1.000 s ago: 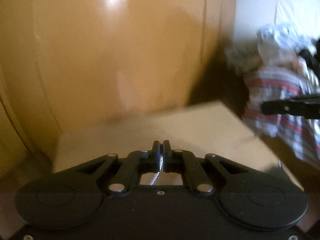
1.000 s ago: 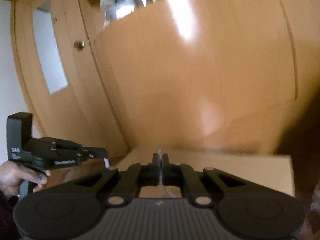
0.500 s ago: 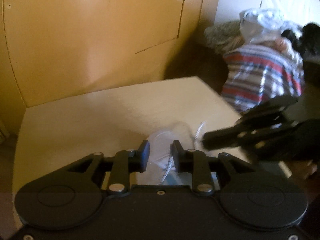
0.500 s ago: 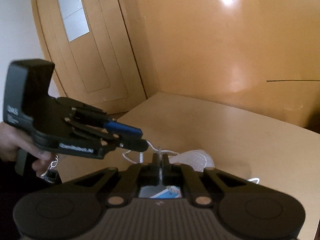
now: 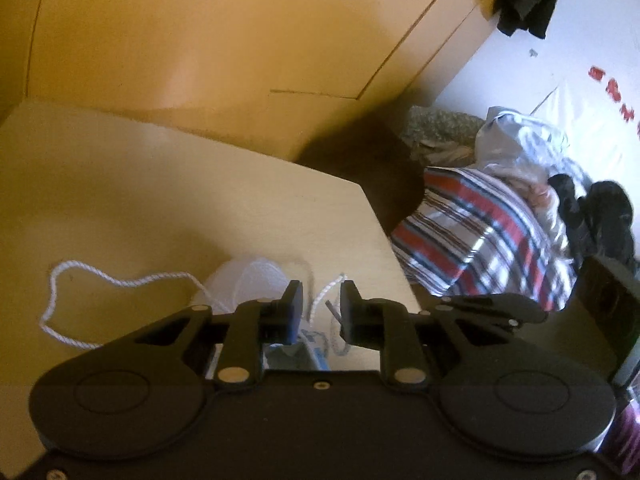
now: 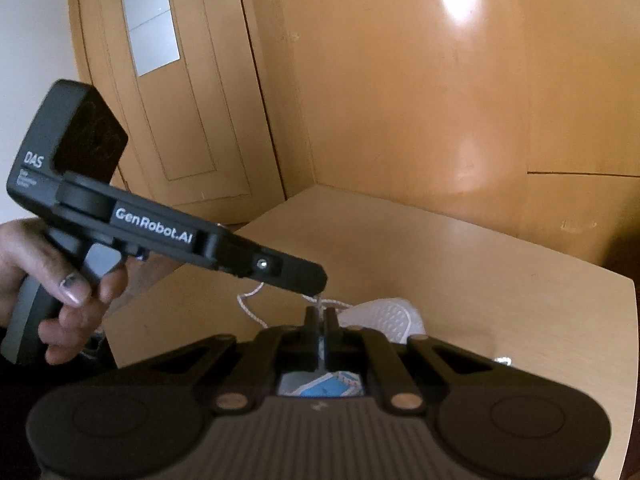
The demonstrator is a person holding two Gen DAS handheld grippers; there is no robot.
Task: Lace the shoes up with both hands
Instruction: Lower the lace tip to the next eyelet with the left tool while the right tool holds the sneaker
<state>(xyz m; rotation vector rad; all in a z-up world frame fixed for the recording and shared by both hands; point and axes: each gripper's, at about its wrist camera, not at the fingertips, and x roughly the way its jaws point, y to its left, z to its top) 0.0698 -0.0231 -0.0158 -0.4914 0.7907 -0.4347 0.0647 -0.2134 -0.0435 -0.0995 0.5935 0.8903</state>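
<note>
Left gripper (image 5: 319,312) has just been closing, jaws narrowly parted around the white lace (image 5: 325,295) without pinching; right gripper (image 6: 320,320) is clamping lace above the white shoe (image 6: 384,316) on the table (image 6: 480,280), risking slippage.

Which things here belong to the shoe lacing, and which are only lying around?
For the job: white shoe, white lace, left gripper, right gripper.

Lying about: striped cloth, silver bag, dark clothes.
</note>
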